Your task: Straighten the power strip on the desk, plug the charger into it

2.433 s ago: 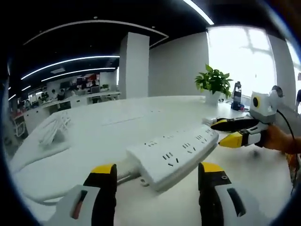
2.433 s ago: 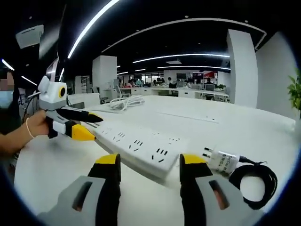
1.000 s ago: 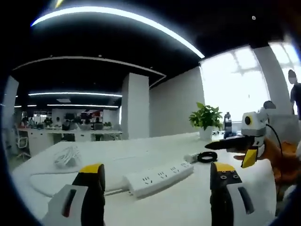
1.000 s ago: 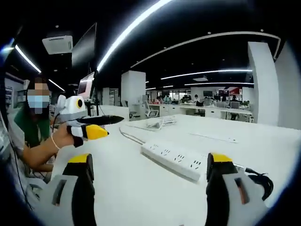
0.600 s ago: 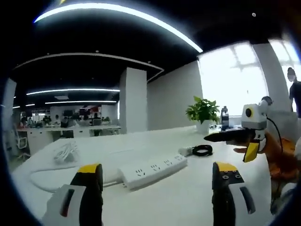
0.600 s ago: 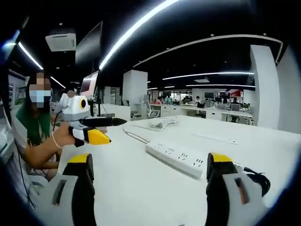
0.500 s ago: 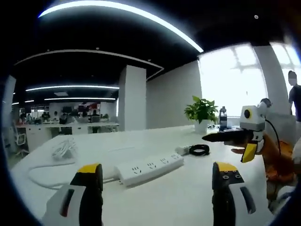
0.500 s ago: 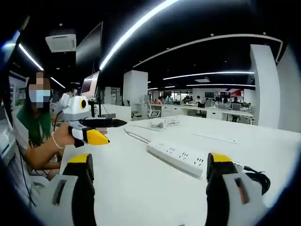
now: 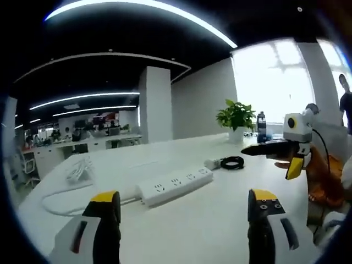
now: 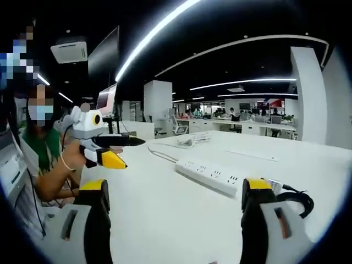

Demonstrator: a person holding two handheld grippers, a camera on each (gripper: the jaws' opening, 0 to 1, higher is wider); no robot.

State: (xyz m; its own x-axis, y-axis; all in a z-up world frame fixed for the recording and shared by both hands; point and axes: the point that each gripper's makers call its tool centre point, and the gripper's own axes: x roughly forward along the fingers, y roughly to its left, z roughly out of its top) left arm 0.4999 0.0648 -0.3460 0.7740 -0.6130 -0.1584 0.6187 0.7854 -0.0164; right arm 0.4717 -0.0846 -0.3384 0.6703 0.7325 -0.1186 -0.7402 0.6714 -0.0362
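The power strip (image 9: 174,186) lies flat near the middle of the white desk (image 9: 209,220), well ahead of the left gripper (image 9: 184,204), whose jaws stand wide apart and empty. Just beyond the strip's far end sits the charger (image 9: 212,163) with its coiled black cable (image 9: 232,161). In the right gripper view the strip (image 10: 210,176) lies ahead of the right gripper (image 10: 173,193), jaws also spread and empty, with the charger (image 10: 273,186) at the strip's near end.
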